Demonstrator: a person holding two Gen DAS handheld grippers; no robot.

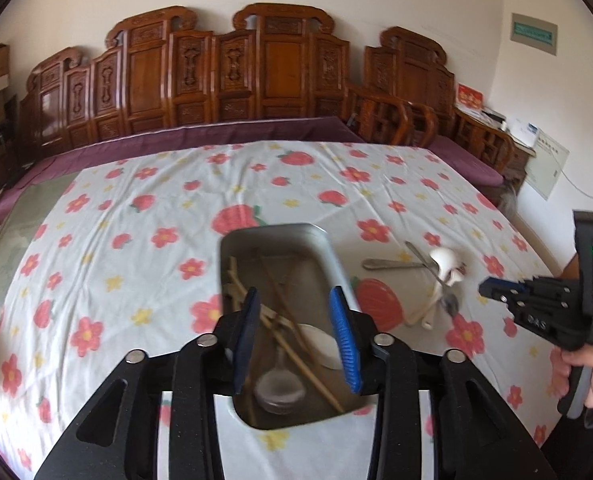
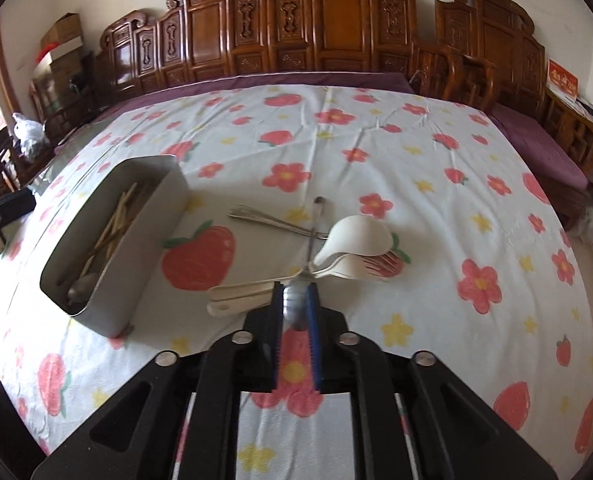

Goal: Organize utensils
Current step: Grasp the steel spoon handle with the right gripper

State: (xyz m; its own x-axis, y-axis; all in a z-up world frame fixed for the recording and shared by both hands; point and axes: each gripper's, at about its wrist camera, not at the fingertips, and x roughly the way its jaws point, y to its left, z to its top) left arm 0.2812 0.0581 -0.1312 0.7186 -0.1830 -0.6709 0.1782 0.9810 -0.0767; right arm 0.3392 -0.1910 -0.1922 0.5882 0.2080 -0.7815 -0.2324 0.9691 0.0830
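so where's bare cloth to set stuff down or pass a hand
Free: the cloth beyond the metal tray toward the purple cover, and right of the white spoon. Crowded: the utensil pile beside the tray, where the right gripper reaches.

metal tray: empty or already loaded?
Loaded. The metal tray holds wooden chopsticks and a metal spoon; more utensils lie outside on the cloth.

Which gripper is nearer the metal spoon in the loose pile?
Right. The right gripper has the metal spoon bowl between its fingers; the left gripper hangs over the metal tray, beside the pile.
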